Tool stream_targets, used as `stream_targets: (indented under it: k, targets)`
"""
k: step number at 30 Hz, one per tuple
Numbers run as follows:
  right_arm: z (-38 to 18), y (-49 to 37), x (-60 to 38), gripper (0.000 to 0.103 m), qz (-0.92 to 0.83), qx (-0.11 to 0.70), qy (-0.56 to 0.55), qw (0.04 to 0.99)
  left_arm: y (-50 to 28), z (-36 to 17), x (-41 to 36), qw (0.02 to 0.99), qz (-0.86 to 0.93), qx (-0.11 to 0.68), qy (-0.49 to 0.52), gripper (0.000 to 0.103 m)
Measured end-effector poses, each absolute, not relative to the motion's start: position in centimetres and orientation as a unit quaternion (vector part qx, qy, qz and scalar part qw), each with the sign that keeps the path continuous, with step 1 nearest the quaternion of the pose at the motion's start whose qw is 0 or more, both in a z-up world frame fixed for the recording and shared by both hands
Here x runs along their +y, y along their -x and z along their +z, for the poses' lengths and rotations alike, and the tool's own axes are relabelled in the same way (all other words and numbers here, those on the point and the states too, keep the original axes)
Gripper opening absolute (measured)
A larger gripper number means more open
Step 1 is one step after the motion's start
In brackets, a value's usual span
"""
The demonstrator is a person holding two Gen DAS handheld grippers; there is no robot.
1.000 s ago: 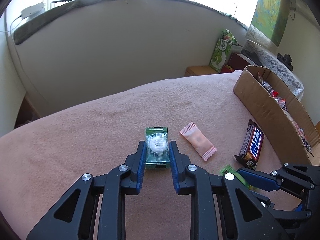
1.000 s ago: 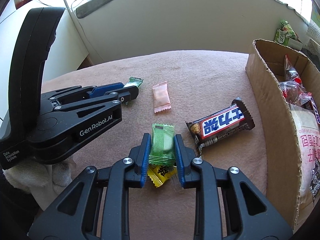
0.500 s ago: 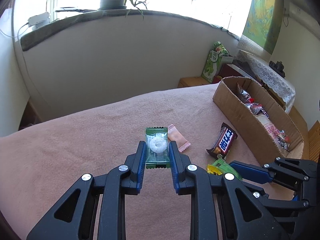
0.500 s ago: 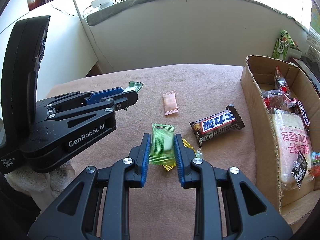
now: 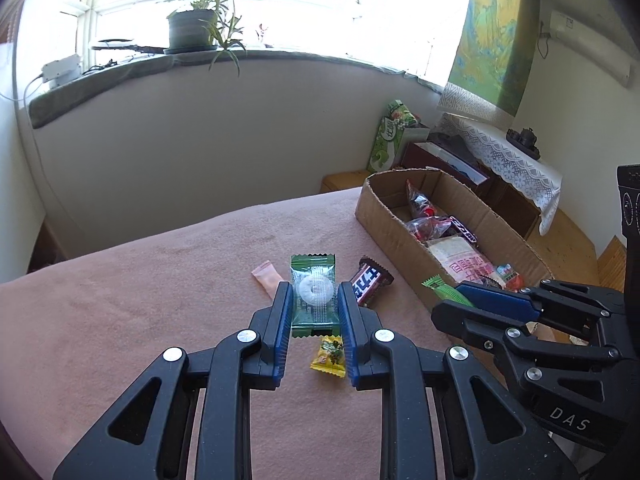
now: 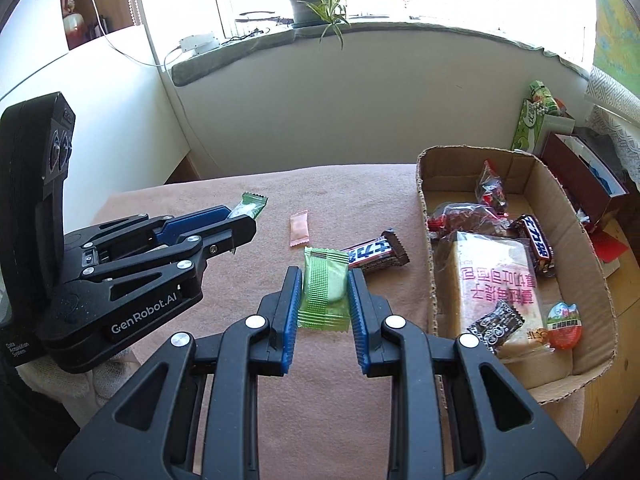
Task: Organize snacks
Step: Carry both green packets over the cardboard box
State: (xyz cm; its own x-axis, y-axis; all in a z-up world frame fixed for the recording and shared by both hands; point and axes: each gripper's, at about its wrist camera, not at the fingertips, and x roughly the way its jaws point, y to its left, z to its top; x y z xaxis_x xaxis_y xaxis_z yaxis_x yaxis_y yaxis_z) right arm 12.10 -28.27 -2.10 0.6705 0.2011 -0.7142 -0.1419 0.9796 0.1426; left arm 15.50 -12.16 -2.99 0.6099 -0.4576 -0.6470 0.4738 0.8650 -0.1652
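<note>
My left gripper (image 5: 313, 303) is shut on a dark green ring-candy packet (image 5: 312, 295) and holds it above the pink tablecloth (image 5: 160, 280). My right gripper (image 6: 323, 294) is shut on a light green candy packet (image 6: 324, 288), also held above the cloth. A yellow candy (image 5: 329, 356), a pink sachet (image 5: 266, 280) and a brown chocolate bar (image 5: 370, 285) lie on the cloth below. The cardboard box (image 6: 424, 208) stands to the right with several snacks inside, among them a large bread pack (image 6: 496, 280). In the right wrist view the left gripper (image 6: 244, 216) is at the left.
A green carton (image 5: 390, 136) and dark boxes stand beyond the table on the right. A windowsill with a potted plant (image 5: 192, 28) runs along the back wall. The table's far edge lies just behind the box.
Both grippers have risen and pulled back with their packets, so more of the room and the whole box now show. The yellow candy stays on the cloth.
</note>
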Motion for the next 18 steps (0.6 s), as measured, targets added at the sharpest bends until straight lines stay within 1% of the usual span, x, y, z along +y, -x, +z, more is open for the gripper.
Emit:
stream_targets:
  k: [8, 18]
  targets:
    - [-0.6, -11.4, -31.8, 0.024, 0.071, 0.382, -0.034, 0.921, -13.9, -2.1, -15.3, 0.889, -0.292, 0.353, -0.009, 0.021]
    - [0.6, -12.4, -37.3, 0.024, 0.032, 0.375, -0.032, 0.926, -12.6, -1.9, -19.4, 0.874, -0.328, 0.358, -0.011, 0.021]
